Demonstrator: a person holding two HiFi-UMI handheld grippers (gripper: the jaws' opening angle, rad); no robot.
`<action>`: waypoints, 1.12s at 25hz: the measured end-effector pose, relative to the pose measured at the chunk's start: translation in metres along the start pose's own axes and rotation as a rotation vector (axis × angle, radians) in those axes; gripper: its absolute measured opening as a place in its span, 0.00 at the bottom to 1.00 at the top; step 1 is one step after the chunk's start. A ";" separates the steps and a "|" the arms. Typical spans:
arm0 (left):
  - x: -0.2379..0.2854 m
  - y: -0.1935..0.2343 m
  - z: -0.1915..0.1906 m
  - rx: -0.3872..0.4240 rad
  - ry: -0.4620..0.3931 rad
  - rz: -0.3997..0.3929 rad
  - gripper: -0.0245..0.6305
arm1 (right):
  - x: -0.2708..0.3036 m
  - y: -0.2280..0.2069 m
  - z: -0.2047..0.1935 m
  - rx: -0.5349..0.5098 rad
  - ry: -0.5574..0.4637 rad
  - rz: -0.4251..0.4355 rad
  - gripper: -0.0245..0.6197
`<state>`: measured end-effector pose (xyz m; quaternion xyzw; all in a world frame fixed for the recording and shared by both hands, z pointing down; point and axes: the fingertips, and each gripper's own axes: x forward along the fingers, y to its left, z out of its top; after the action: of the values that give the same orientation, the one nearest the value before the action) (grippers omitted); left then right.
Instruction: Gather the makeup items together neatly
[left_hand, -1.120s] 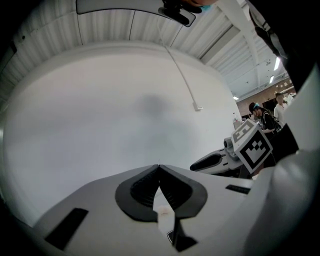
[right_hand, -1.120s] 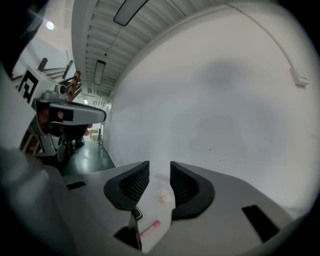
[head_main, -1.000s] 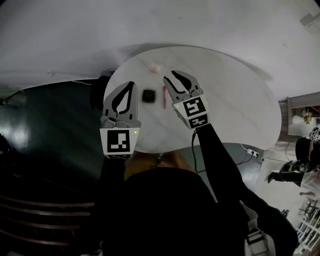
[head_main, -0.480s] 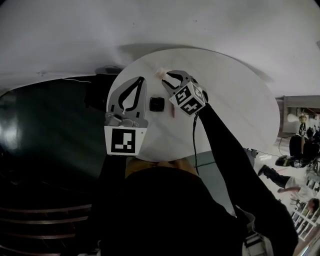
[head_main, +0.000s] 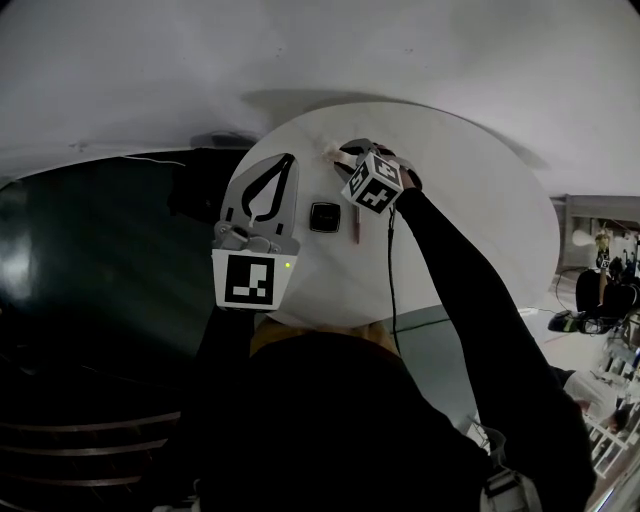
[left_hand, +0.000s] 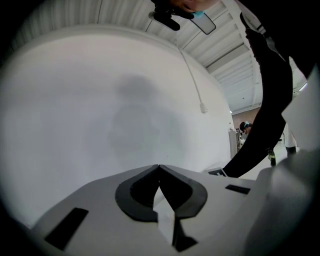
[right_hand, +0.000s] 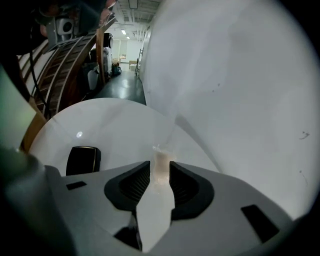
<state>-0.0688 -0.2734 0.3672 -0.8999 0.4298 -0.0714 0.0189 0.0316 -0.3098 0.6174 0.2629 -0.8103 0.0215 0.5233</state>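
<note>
Head view: the right tongs (head_main: 342, 152) tip down over a pale item (head_main: 327, 150) at the far edge of the bench (head_main: 470, 200), apart from the compact (head_main: 323, 216) and the pink stick (head_main: 354, 222); left gripper view: the left tongs (left_hand: 159, 166) are closed and empty; right gripper view: jaws part-open astride that blurred, unidentifiable item, so closing on it likely comes next.

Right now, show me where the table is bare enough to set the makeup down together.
Bare: the table's wide right half, beyond the right sleeve, and the strip between the black compact and the near rim. Crowded: the far left, where the compact, pink stick, pale item, left claw and right claw bunch.
</note>
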 end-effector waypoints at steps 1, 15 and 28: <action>0.000 0.001 -0.001 -0.002 0.000 0.000 0.06 | 0.002 0.001 -0.002 -0.014 0.015 0.003 0.25; 0.004 0.001 -0.003 -0.017 -0.011 -0.018 0.06 | -0.046 -0.013 0.008 0.108 -0.113 -0.097 0.08; 0.021 -0.061 0.002 0.020 0.020 -0.072 0.06 | -0.176 -0.012 -0.010 0.553 -0.406 -0.271 0.08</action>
<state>-0.0081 -0.2514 0.3735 -0.9138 0.3964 -0.0854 0.0207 0.1013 -0.2461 0.4675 0.4984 -0.8189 0.1175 0.2594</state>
